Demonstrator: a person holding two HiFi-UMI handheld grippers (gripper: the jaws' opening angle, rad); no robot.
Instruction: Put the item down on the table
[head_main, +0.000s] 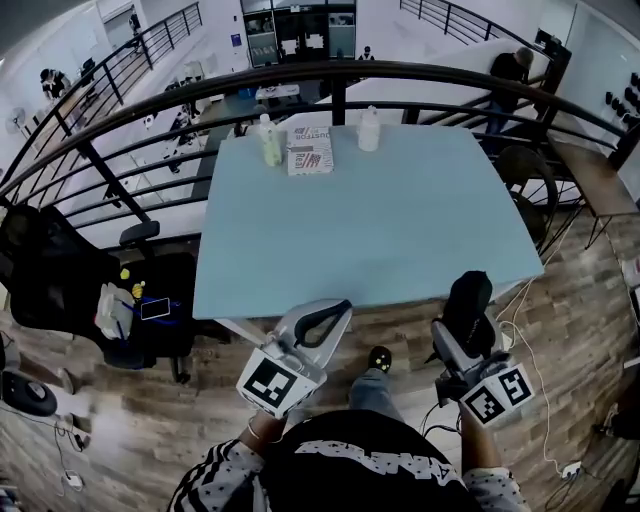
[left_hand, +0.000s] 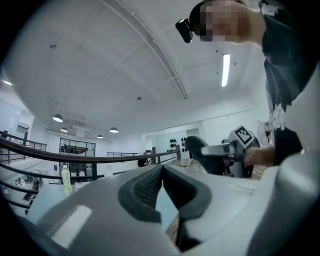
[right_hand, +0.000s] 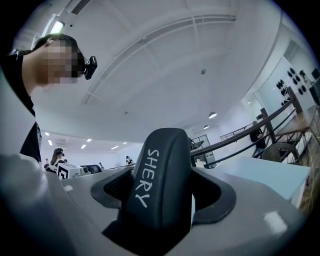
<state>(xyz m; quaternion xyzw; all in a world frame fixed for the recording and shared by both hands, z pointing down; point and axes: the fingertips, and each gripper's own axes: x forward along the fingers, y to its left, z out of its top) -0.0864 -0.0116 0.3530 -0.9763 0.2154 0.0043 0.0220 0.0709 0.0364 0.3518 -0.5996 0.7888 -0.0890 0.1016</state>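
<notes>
Right gripper (head_main: 458, 330) had its jaws pinching the black case (head_main: 468, 298) upright, just short of the worktop (head_main: 400, 235), apparently ready to set it down, left gripper (head_main: 338, 310) idle, jaws pressed together.

black item (right_hand: 159, 185): lower end hidden between jaws | bottle (head_main: 271, 141): label too small to read
</notes>
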